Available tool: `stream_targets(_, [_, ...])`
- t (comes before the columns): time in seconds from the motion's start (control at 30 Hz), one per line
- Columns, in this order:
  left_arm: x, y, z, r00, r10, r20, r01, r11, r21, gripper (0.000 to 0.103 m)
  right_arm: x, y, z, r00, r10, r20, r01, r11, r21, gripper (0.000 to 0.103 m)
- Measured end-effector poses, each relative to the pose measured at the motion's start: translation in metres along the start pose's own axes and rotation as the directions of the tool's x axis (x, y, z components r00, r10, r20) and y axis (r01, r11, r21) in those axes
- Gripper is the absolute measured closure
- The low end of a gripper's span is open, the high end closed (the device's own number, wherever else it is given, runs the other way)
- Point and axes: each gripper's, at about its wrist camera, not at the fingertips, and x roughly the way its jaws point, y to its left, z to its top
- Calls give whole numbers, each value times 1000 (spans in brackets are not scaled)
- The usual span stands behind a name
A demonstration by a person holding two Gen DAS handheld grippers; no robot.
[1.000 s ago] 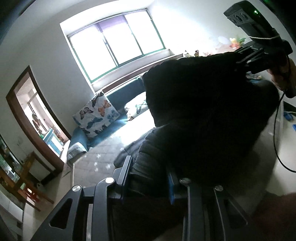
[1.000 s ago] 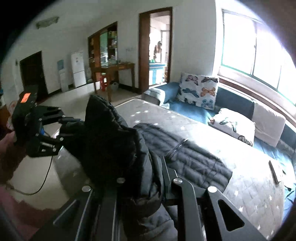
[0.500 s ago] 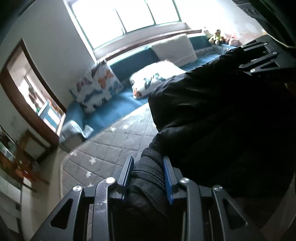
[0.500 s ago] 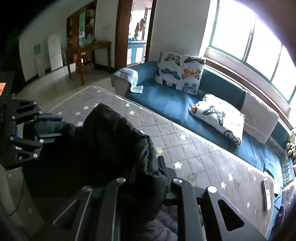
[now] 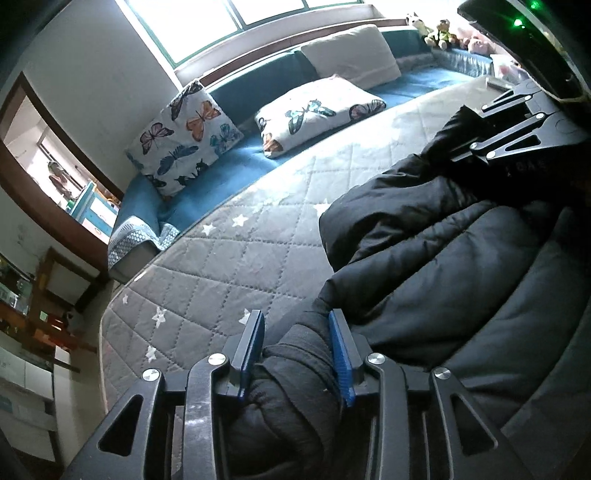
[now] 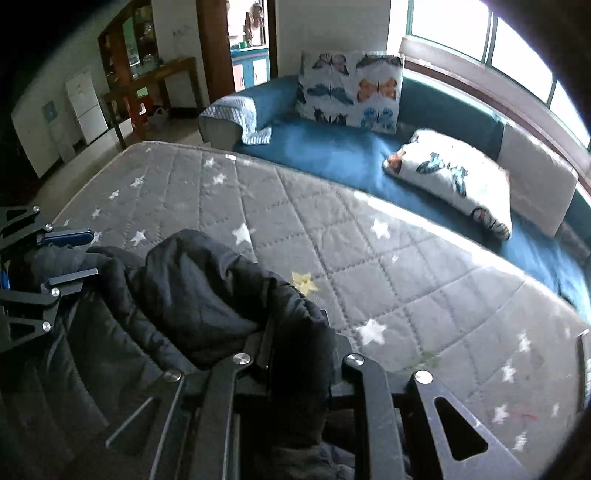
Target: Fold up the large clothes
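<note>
A black puffer jacket point(image 5: 443, 258) lies bunched on the grey star-quilted mattress point(image 5: 240, 258), folded over on itself. In the left wrist view my left gripper point(image 5: 297, 321) has a thick roll of the jacket's edge between its blue pads; the jaws are opening, and the cloth still fills the gap. The right gripper point(image 5: 465, 136) shows at the upper right, at the jacket's far corner. In the right wrist view my right gripper point(image 6: 295, 332) is shut on a fold of the jacket point(image 6: 192, 288), which drapes over its fingertips. The left gripper point(image 6: 92, 254) sits at the left edge, low over the mattress point(image 6: 406, 258).
A blue sofa point(image 6: 332, 147) with butterfly pillows point(image 6: 351, 88) runs along the mattress's far side under the window. Stuffed toys point(image 5: 439, 29) line the sill. A doorway point(image 6: 251, 37) with a person in it, a wooden table point(image 6: 159, 81) and a white fridge point(image 6: 86, 107) stand beyond.
Both grippers have swung down and forward with the jacket, from lifted in the air to low over the mattress. The jacket now rests folded on the bed.
</note>
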Motion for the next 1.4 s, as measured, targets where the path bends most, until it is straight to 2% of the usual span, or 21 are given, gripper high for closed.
stream_targets(0.2, [30,10,-10,1000,-24,-7,24,998,-50,55,29,-11,-6,997,45,-61,-41,997,70,75])
stream_targets(0.37, [41,22,-15,998,-62,-13,60,993,-98,50,22,-26,-2,994,95,-47,-88,987,134,73])
stream_targets(0.43, [46,27,-15,999,-49,-17,47,994,-101,45,6,-32,1,994,113,-5,-110,980,163,73])
stream_targets(0.5, [46,29,-15,1000,-11,-27,8,994,-109,32,-20,-40,4,988,148,46,-155,965,213,70])
stream_targets(0.6, [42,37,-15,999,-19,-26,15,990,-137,31,-63,-41,1,990,117,75,-130,971,199,70])
stream_targets(0.7, [20,39,-15,1000,27,-7,-27,991,-132,31,-99,-38,-20,996,81,42,-88,979,185,70])
stream_targets(0.77, [-10,40,-16,999,43,34,-38,990,-134,31,-110,-33,-38,997,74,3,-74,986,151,70])
stream_targets(0.83, [-38,43,-18,997,32,74,-20,988,-152,31,-116,-28,-60,999,22,-37,-18,993,116,70])
stream_targets(0.97, [-85,43,-30,993,-32,110,54,978,-203,30,-113,-37,-89,998,0,-55,8,990,140,70])
stream_targets(1.03, [-96,38,-40,990,-64,124,89,973,-211,30,-109,-43,-96,999,23,-39,-16,986,169,70])
stream_targets(1.2, [-76,27,-64,995,-75,63,88,969,-230,30,-86,-47,-109,999,36,-21,-30,971,235,70])
stream_targets(1.27, [-66,31,-72,992,-110,68,124,955,-271,29,-81,-48,-112,999,29,-12,-25,970,240,71])
stream_targets(1.4, [-55,43,-80,984,-166,67,179,923,-340,25,-82,-56,-117,997,72,2,-70,958,278,73])
